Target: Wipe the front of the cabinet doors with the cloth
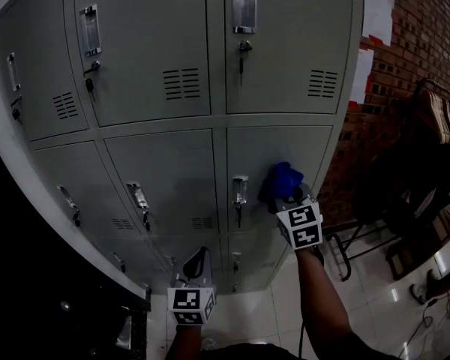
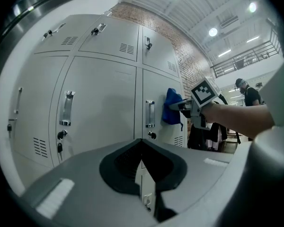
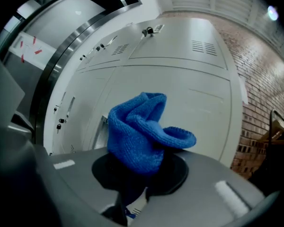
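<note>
A grey locker cabinet (image 1: 172,163) fills the head view, its doors fitted with metal handles and key locks. My right gripper (image 1: 286,195) is shut on a bunched blue cloth (image 1: 283,177), which is pressed to the middle-row right door (image 1: 315,152), just right of its handle (image 1: 240,190). In the right gripper view the cloth (image 3: 142,134) bulges out of the jaws of the right gripper (image 3: 141,176) against that door. My left gripper (image 1: 198,262) hangs lower, in front of the bottom doors, shut and holding nothing. The left gripper view shows the left gripper (image 2: 142,162), the cloth (image 2: 172,107) and the right gripper (image 2: 185,109).
A brick wall (image 1: 420,43) with white papers (image 1: 376,13) stands right of the cabinet. Dark chairs and a rack (image 1: 420,178) crowd the tiled floor (image 1: 375,306) at the right. A person (image 2: 248,94) stands far off in the left gripper view.
</note>
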The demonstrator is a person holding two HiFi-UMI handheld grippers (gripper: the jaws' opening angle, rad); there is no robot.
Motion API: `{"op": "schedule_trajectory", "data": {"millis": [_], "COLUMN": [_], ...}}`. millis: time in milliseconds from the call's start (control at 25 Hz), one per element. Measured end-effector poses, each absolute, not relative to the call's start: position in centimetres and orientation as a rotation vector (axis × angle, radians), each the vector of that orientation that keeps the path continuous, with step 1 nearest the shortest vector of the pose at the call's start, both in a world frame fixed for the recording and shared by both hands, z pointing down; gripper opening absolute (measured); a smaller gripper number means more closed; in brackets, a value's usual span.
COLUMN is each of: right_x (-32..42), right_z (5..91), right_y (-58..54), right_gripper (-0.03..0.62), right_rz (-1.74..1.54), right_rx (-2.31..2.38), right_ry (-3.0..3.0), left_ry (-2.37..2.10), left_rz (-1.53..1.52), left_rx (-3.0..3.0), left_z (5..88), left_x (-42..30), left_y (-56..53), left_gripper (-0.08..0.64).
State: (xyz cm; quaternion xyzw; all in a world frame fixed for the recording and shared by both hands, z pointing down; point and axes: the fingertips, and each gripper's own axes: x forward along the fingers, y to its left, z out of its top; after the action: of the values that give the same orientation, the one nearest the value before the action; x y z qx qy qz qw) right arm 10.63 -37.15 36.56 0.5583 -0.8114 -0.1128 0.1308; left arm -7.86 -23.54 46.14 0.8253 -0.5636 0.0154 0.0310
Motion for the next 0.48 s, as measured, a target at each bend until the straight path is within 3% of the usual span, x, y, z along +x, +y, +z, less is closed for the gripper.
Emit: {"op": "schedule_trajectory", "data": {"millis": [480], "right_x": [22.7], "right_z": [38.6], "right_y": [-37.9], "right_gripper": [0.072], "right_rz": [-0.251], "right_rx": [1.775], "right_ry": [-2.134], "left_ry": [-1.718], "left_rz": [0.046], "left_rx": [2.576], "left_z": [46.0], "left_x": [-6.8], "left_y": [-23.4], "left_gripper": [0.009]}}
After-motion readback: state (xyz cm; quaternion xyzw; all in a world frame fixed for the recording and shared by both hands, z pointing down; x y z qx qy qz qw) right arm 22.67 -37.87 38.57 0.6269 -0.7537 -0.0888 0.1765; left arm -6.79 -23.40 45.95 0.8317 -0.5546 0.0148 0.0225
